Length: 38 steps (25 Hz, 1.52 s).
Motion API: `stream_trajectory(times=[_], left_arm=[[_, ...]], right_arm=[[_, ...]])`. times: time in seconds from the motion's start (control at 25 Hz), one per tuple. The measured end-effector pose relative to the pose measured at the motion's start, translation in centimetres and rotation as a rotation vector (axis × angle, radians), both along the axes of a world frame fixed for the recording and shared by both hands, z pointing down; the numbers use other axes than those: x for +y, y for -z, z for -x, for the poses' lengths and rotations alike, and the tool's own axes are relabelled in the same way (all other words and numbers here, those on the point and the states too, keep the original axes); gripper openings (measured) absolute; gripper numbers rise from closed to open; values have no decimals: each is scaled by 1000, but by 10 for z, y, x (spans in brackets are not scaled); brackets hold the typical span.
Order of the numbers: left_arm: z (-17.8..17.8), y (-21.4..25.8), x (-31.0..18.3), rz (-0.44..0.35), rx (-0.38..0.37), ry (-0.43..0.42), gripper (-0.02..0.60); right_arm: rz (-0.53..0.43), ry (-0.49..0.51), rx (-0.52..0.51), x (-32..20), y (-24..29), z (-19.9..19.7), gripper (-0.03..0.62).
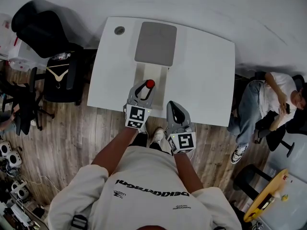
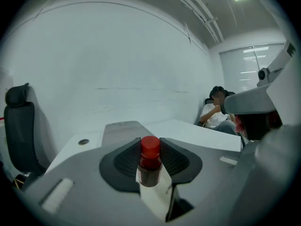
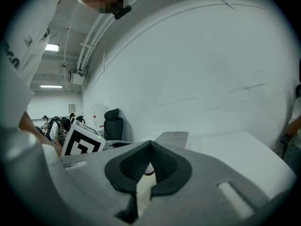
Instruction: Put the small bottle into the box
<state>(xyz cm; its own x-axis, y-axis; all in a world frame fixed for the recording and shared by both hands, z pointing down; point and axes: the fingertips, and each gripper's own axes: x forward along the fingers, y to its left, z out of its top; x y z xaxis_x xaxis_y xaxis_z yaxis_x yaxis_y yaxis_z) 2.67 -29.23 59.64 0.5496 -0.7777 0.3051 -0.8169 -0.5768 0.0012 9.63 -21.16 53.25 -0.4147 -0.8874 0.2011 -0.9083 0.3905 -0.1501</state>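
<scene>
L gripper (image 1: 144,91) is gripping the small bottle (image 2: 150,171). Both pads are pressing on its dark sides, and it's standing upright btwn the jaws w/ the red cap (image 2: 150,147) on top. R gripper (image 3: 150,147) is hanging closed w/ nothing in it, just beside the L gripper and a bit nearer the person, over the near edge of the surface (image 1: 206,80).

Step in hand, as I'm reading it: carrying the bottle to the box (image 1: 155,43). The box is lying straight ahead of the L gripper, along the line it's pointing. A pale strip (image 1: 152,75) is running from the box's near side back under the jaws.

To do it well:
- be holding the grip firm, since a smooth bottle could be slipping or tilting btwn the pads
- be moving fwd w/ the bottle upright
- be lowering until the base is resting inside before letting the jaws part

R gripper is best waiting off to the side, out of the L gripper's path.

Box contents: from above it's showing only a flat grey top, so I'm not able to tell whether it's open, or whether the pale strip is part of it. Nothing is showing inside. The bottle isn't in it yet.
</scene>
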Motion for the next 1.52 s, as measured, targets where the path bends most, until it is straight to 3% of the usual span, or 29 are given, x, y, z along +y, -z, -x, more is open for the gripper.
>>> stream_trajectory(times=[1.52], left_arm=[[-8, -55, -30, 70, -50, 9, 130]], right_arm=[[35, -29, 2, -3, -15, -11, -2]])
